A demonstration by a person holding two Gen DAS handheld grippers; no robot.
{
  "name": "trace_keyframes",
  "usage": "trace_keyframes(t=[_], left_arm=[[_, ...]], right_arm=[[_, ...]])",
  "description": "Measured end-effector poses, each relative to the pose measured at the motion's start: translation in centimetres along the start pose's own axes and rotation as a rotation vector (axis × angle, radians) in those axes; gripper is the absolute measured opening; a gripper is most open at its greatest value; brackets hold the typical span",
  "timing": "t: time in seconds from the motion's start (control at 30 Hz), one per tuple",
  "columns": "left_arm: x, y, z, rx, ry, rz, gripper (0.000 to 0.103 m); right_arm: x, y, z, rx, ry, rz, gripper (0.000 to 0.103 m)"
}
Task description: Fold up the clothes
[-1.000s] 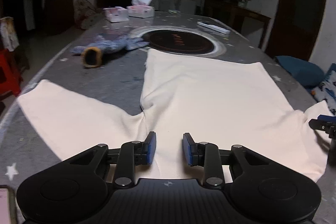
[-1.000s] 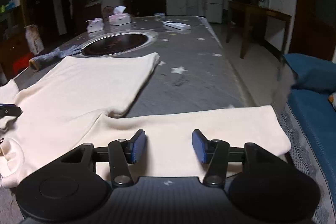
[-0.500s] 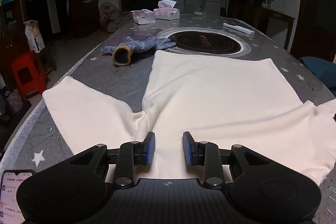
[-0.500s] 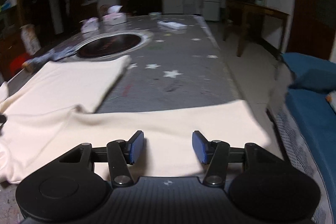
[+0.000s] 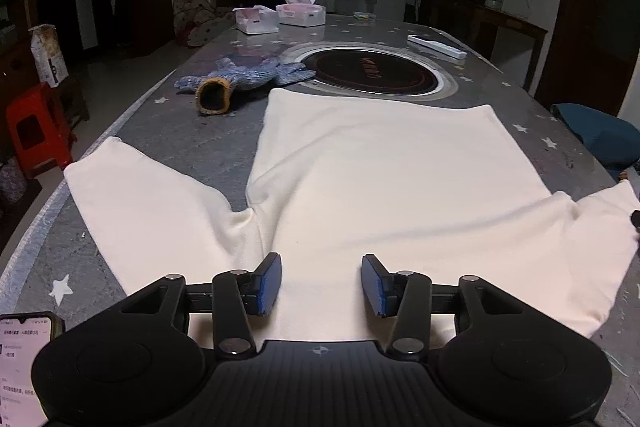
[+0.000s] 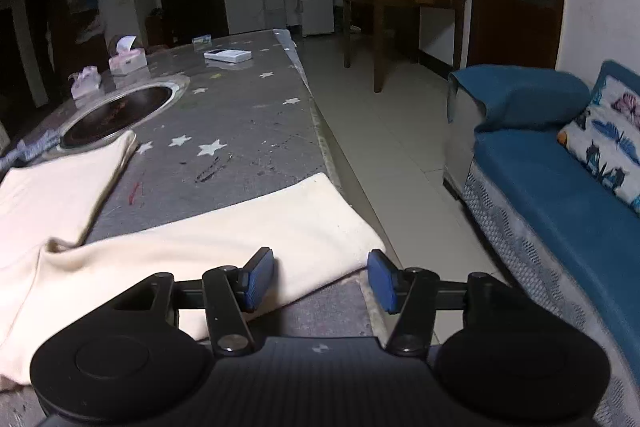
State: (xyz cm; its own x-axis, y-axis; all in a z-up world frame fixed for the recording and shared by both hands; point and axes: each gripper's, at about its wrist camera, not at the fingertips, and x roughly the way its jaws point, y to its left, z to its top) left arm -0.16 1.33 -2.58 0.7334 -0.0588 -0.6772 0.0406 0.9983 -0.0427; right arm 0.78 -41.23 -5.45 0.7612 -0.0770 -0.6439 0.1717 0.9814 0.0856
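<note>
shirt [image 5: 384, 179] lies flat on table [image 5: 180, 131], sleeves at 9 and 3 o'clock | left gripper [image 5: 321, 285] released over shoulder edge, right gripper [image 6: 320, 281] released at right cuff | better pinch only the sleeve layer near its end, then lift low | collar hidden under gripper body; right sleeve tip cut off in left view

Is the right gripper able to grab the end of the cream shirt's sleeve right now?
Probably yes. The right gripper is open, and the cream shirt's sleeve end lies flat on the grey star-patterned table just ahead of its fingertips, with nothing on top of it.
</note>
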Motion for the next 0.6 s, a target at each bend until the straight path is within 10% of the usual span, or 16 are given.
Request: trace_keyframes(t=[0.17,0.37,0.6], left_arm=[[-0.8,-0.5,0.0,0.017,-0.003,-0.029,0.055],[-1.6,-1.2,0.0,0.045,-0.017,-0.065,0.059],[-2.0,-1.8,-0.8,0.074,-0.005,-0.101,0.064]], right_arm=[[0.3,0.6,0.1,-0.009,-0.003,0.002,0.05],[0.0,1.6,0.4,-0.023,-0.008,0.059,0.009],[-2.8,1.7,1.4,-0.014,-0.09,0.086,0.005]])
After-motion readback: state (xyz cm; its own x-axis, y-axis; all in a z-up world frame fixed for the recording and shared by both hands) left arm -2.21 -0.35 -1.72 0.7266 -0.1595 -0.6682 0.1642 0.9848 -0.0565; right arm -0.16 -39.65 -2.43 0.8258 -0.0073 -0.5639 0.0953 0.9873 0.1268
